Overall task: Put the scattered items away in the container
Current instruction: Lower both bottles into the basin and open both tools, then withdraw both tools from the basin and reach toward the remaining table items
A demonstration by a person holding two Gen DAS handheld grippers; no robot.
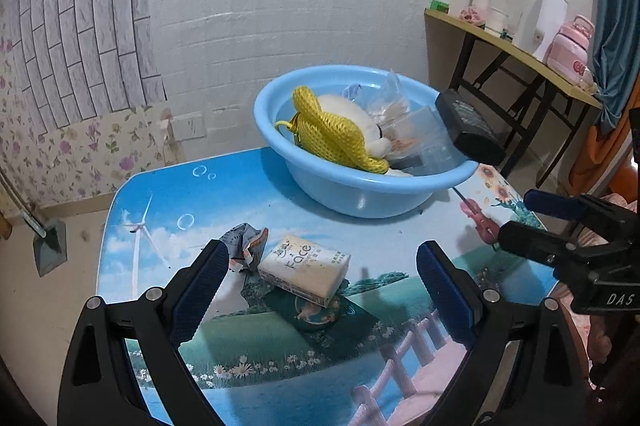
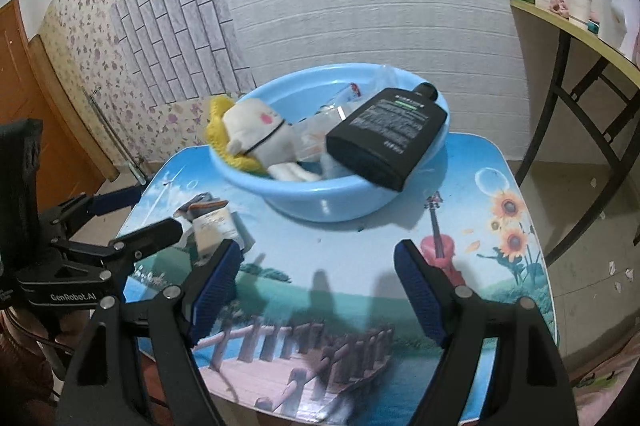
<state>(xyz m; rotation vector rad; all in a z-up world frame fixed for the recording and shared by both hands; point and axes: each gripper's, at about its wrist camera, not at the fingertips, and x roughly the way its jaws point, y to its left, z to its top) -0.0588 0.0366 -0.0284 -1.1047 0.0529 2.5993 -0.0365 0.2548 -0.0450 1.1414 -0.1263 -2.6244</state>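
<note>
Small table (image 1: 280,194) with a glossy printed top: sky, wind turbine, green meadow, fence, violin and sunflowers.

Toward the far edge, a round pale-blue plastic basin (image 1: 360,194), smooth and shiny, already fairly full. Inside: a yellow mesh bag (image 1: 332,130), a soft cream plush toy (image 2: 260,130), crinkled clear plastic packaging (image 1: 390,98). Propped across the basin's right rim, a flat black bottle (image 2: 386,138) with fine white print, base jutting out past the rim, cap toward the far side.

Near the table's middle, toward the left edge, still outside the basin: a soft rectangular tissue pack (image 1: 306,268) in cream wrapper, lying on a dark flat sachet (image 1: 320,318). Just beside it, to the left, a crumpled grey foil wrapper (image 1: 244,242).

Left gripper (image 1: 320,290) with jaws spread wide, blue ribbed pads either side of the tissue pack, nothing touched. Right gripper (image 2: 318,290) also spread apart and empty, over bare table near the front edge.

Likely step: taking the tissue pack with the left gripper. Best done by lowering until the pads flank the pack's narrower sides, closing gently since the pack squashes, lifting clear of the sachet beneath, then releasing into the basin's free left part, away from the precariously leaning bottle.
</note>
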